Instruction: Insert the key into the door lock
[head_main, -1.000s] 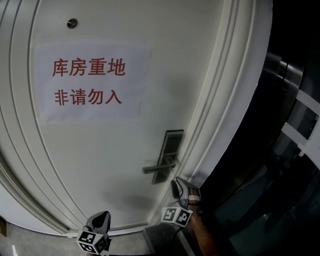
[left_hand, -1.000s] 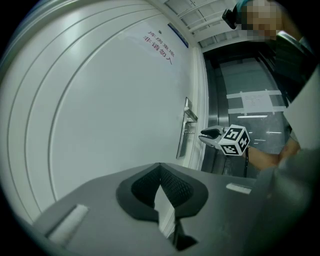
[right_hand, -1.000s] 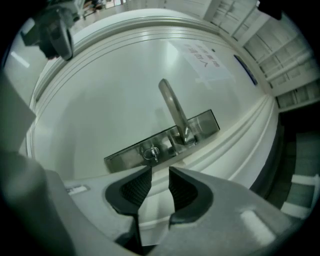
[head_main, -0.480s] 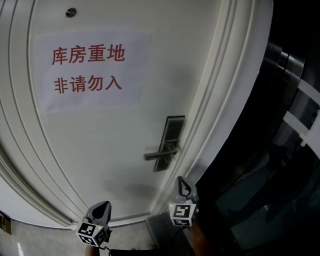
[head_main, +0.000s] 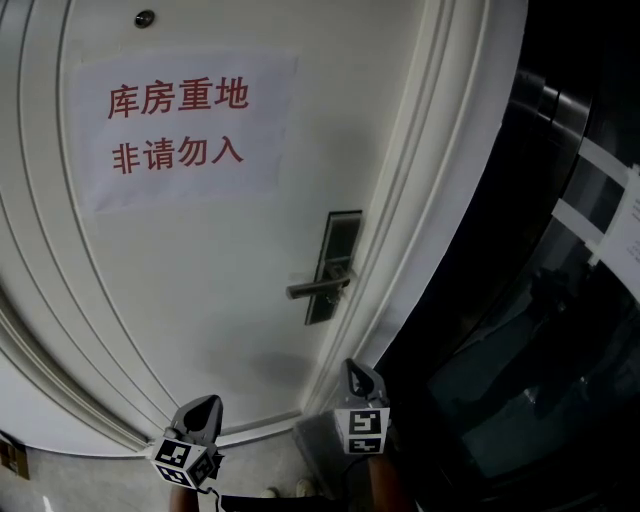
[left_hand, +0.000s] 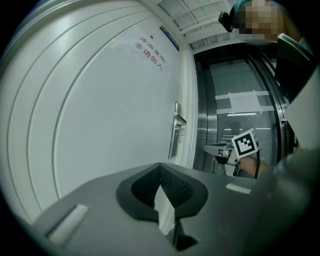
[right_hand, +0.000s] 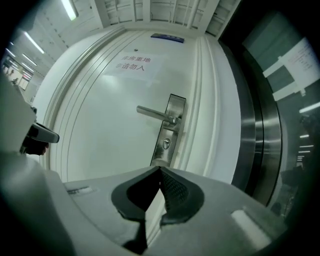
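Well, my left tongs (left_hand: 160, 165) are closed, right tongs (right_hand: 160, 169) just closed tip-to-tip; I can't make out a key in either. The door lock (right_hand: 165, 144) sits ahead, below the handle (right_hand: 155, 114).

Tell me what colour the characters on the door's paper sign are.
Red, printed on a white paper sign; the head view shows them best.

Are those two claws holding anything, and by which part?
Nothing is held. The left gripper and the right gripper, whose jaws have just closed, are both shut with nothing between them.
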